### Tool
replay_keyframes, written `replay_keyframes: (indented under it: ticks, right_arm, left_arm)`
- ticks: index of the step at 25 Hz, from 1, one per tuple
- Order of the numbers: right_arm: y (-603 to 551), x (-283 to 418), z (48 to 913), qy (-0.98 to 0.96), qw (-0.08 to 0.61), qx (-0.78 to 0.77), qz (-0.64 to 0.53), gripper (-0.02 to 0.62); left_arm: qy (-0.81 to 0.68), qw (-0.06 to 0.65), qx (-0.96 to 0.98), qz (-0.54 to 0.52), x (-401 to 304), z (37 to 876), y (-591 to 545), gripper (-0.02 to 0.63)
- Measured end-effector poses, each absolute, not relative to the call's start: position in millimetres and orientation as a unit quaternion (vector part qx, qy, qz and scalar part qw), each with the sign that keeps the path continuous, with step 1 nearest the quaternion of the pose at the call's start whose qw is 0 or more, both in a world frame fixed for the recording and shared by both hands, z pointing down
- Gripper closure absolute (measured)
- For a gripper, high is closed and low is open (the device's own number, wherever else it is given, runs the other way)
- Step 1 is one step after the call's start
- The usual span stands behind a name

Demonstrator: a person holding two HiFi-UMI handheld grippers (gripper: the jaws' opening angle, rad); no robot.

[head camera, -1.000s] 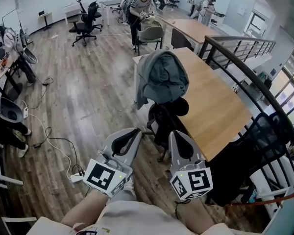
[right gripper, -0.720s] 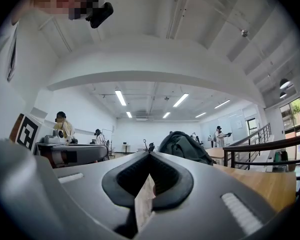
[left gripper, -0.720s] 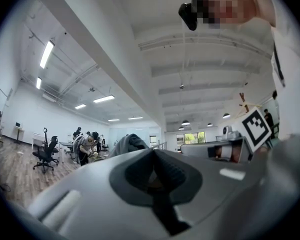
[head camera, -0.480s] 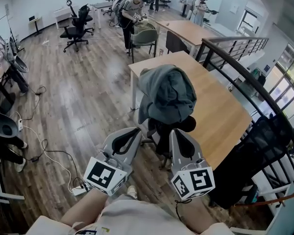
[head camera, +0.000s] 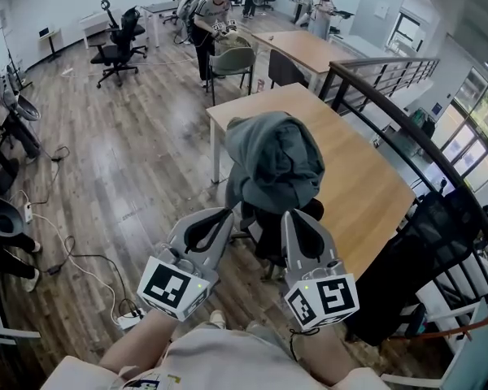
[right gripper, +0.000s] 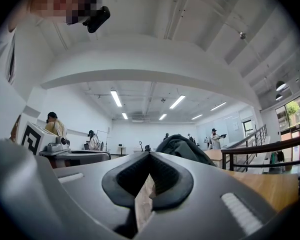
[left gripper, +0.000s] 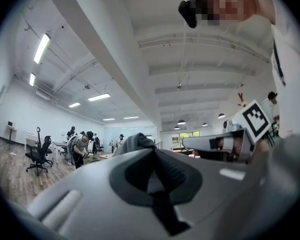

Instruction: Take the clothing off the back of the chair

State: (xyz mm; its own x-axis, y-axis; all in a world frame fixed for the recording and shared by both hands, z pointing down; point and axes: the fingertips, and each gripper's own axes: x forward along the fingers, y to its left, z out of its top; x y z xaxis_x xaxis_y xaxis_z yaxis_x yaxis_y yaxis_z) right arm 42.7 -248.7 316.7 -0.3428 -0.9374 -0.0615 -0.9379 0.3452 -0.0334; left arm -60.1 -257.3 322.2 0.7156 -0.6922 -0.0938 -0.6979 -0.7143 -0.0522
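While grey garment drapes over chair back beside table, left gripper and right gripper hover short of it, both clenched, empty.

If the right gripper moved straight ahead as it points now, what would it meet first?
Probably the grey clothing on the chair back, just ahead of the right gripper; depth is unclear.
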Motion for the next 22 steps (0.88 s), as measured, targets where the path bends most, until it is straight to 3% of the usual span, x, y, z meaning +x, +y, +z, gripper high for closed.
replay_keyframes:
  ticks: [22]
  right_arm:
    - [-282, 110, 313, 0.828, 0.034, -0.559, 0.009, 0.595]
  left_arm:
    - [0.404, 0.055, -0.912, 0.046, -12, 306, -280, 0.603]
